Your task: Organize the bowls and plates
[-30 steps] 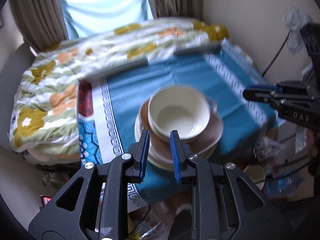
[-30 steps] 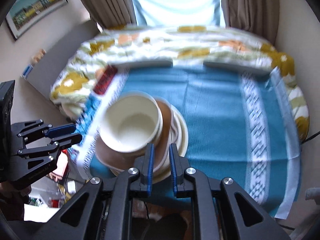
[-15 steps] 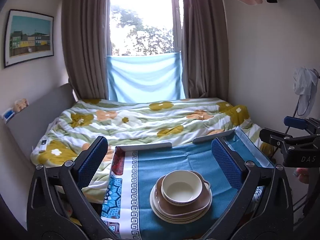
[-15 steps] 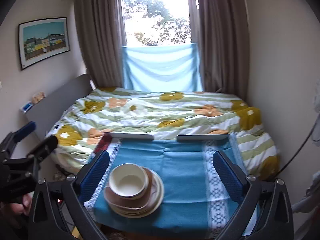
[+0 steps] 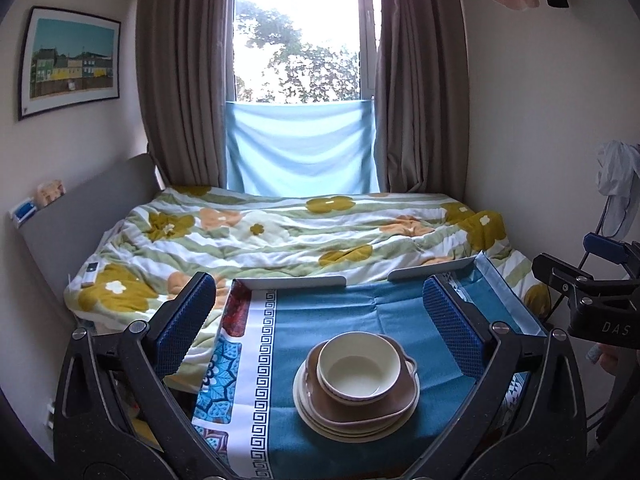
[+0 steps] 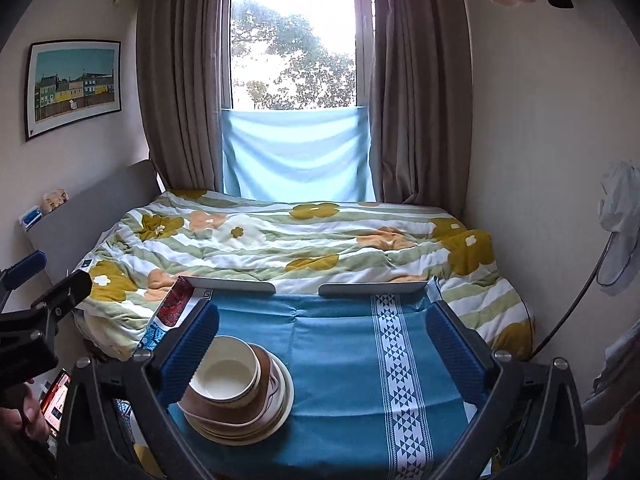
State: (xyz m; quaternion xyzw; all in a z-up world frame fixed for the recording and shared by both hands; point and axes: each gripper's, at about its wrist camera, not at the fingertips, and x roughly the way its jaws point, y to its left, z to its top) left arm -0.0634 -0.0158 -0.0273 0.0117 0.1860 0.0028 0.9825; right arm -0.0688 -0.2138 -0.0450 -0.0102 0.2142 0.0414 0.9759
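Note:
A cream bowl (image 5: 359,367) sits on a brown dish (image 5: 400,394) atop a stack of cream plates (image 5: 320,420) on the blue-clothed table (image 5: 348,316). In the right wrist view the same bowl (image 6: 224,376) and plates (image 6: 276,412) lie at the lower left of the table (image 6: 340,360). My left gripper (image 5: 320,320) stands wide open above and behind the stack, nothing between its fingers. My right gripper (image 6: 320,336) is equally wide open and empty; its left finger (image 6: 188,352) overlaps the bowl's edge in the picture. Each gripper shows at the other view's edge.
A bed with a flowered quilt (image 5: 300,232) lies right behind the table, under a curtained window (image 5: 300,40). Two grey bars (image 6: 228,284) edge the table's far side. A fan (image 6: 620,236) stands at the right wall; a phone (image 6: 56,396) glows low on the left.
Both grippers went from shut to wide open, rose and drew back from the stack, and tilted up so the whole room shows. The bowl and plates stayed put.

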